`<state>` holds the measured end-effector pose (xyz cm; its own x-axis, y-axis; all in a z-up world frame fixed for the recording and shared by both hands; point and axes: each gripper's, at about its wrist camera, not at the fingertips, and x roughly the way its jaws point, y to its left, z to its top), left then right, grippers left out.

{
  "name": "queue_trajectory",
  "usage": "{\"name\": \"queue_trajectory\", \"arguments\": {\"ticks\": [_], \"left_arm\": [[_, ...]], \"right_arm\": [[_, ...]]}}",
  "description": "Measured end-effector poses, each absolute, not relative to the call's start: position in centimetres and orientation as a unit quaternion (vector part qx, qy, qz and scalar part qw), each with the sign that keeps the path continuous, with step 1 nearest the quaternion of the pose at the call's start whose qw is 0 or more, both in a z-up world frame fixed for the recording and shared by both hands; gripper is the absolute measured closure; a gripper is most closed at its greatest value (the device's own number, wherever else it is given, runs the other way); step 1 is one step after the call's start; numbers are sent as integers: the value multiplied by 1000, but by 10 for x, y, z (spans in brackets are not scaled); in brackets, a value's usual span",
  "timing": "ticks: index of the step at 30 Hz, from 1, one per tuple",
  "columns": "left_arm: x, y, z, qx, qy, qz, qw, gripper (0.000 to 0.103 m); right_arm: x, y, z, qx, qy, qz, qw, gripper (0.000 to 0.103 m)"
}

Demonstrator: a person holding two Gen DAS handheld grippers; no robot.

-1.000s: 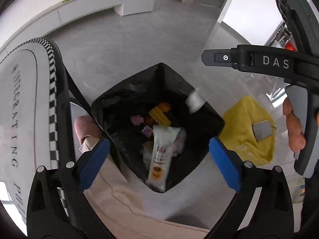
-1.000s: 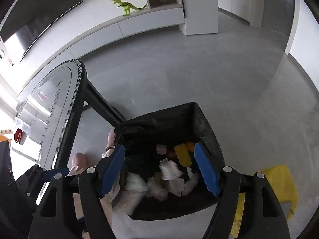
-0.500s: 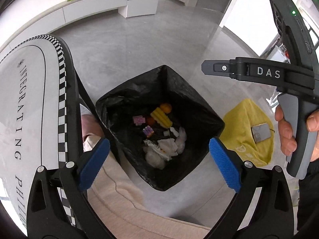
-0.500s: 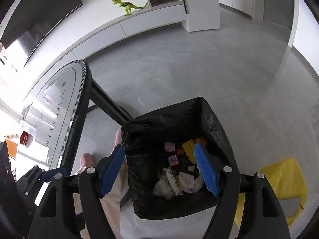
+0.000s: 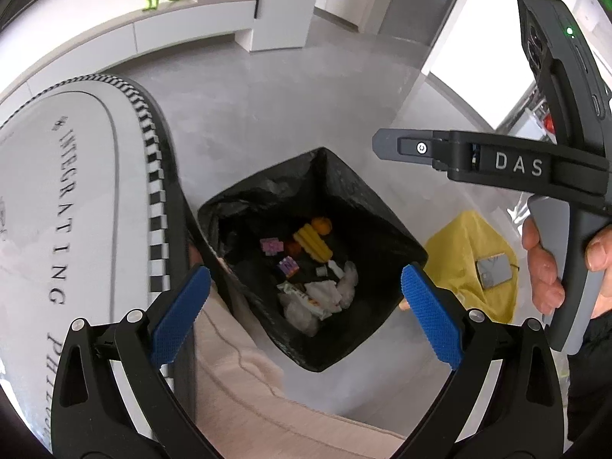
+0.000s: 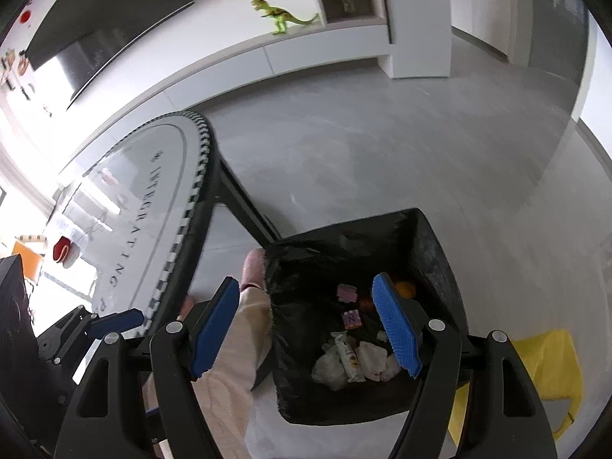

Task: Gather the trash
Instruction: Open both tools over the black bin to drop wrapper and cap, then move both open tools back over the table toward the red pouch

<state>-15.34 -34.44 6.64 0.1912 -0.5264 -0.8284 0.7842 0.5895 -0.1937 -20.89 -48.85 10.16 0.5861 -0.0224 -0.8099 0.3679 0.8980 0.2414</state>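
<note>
A bin lined with a black bag point(image 5: 367, 206) point(image 6: 432, 244) stands on the grey floor beside the table. At its bottom lie crumpled white tissues point(image 5: 325, 294) point(image 6: 371, 355), a snack wrapper point(image 6: 350, 355), a yellow corn-shaped piece point(image 5: 311, 244), an orange ball point(image 5: 321, 225) and small pink and purple blocks point(image 5: 271, 246) point(image 6: 346, 292). My left gripper point(image 5: 306, 313) hangs open above the bin, nothing between its blue pads. My right gripper point(image 6: 306, 329) is open too and empty, above the bin's left rim. In the left wrist view the right gripper's body point(image 5: 497, 160) sits at right, held by a hand point(image 5: 543, 267).
A white oval table with a checkered edge and black lettering point(image 5: 76, 191) point(image 6: 153, 199) rises left of the bin. A yellow bag point(image 5: 470, 252) point(image 6: 547, 367) lies on the floor to the right. A person's beige-clad leg point(image 5: 248, 375) point(image 6: 237, 344) stands near the bin. A green toy dinosaur point(image 6: 283, 15) is on a far ledge.
A snack wrapper and tissue that were falling between the fingers a second ago now lie in the bin. Both grippers have risen and drawn back, so the bin looks smaller and lower.
</note>
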Motion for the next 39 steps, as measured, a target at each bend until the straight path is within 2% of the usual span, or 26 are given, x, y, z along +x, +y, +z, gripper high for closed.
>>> {"name": "queue_trajectory", "arguments": {"ticks": [20, 39], "left_arm": [[-105, -203, 90, 97, 443, -310, 836, 6], [-35, -17, 78, -4, 453, -104, 885, 6]], "right_arm": [[-124, -350, 130, 125, 446, 17, 886, 30], [-26, -205, 128, 32, 468, 148, 871, 30]]}}
